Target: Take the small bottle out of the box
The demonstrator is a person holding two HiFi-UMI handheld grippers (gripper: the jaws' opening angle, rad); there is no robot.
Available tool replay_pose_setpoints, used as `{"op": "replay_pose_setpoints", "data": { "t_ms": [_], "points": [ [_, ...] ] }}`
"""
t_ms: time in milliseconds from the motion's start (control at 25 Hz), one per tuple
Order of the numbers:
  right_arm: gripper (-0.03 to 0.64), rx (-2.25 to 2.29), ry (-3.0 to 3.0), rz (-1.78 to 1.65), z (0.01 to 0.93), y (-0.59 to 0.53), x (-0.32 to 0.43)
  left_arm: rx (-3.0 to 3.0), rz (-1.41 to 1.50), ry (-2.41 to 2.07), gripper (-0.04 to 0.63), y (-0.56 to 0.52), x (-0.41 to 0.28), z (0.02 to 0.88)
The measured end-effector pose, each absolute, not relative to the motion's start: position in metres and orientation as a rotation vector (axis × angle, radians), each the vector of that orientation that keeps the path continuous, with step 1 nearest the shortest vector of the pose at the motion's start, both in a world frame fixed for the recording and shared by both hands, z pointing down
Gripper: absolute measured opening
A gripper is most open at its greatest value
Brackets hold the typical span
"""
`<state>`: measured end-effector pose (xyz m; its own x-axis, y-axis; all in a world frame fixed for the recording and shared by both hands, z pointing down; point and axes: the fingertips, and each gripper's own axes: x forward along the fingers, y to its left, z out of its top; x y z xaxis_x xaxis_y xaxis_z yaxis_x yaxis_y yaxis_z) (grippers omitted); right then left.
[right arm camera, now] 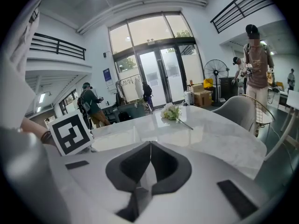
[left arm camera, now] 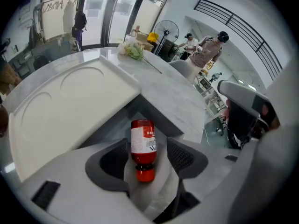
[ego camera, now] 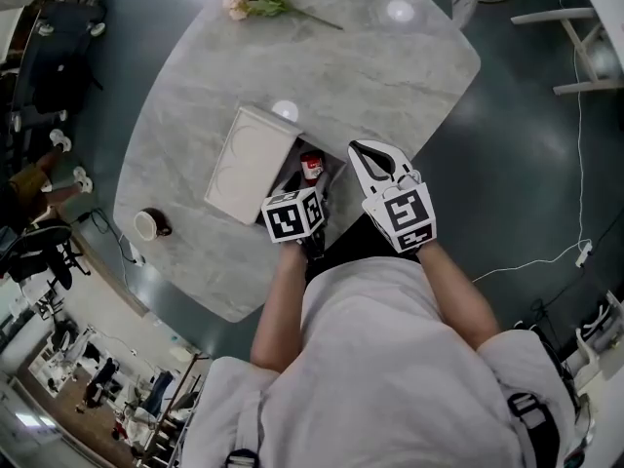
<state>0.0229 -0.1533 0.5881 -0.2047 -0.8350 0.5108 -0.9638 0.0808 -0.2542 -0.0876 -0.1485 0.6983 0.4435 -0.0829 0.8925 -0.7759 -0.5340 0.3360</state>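
Cylindrical red small bottle [left arm camera: 142,144] between ribbed dark fingers [left arm camera: 183,157]; veined marble table [ego camera: 390,76].

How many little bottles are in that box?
1: a red bottle lying in the open box, between the spread jaws of the left tongs. Others may be hidden beneath.

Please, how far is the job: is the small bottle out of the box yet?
Done: the box lid is open. In hand: the open left tongs straddle the small bottle, lying inside. Remaining: close, lift it out. The right tongs are shut, empty.
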Motion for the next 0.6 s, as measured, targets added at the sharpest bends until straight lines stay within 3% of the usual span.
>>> {"op": "replay_pose_setpoints", "data": {
  "t_ms": [600],
  "points": [
    [0.025,1.888,-2.070,0.807,0.587,-0.141,0.049,1.899,1.245,-0.716,0.247,-0.155,-0.079,0.724]
  ]
}}
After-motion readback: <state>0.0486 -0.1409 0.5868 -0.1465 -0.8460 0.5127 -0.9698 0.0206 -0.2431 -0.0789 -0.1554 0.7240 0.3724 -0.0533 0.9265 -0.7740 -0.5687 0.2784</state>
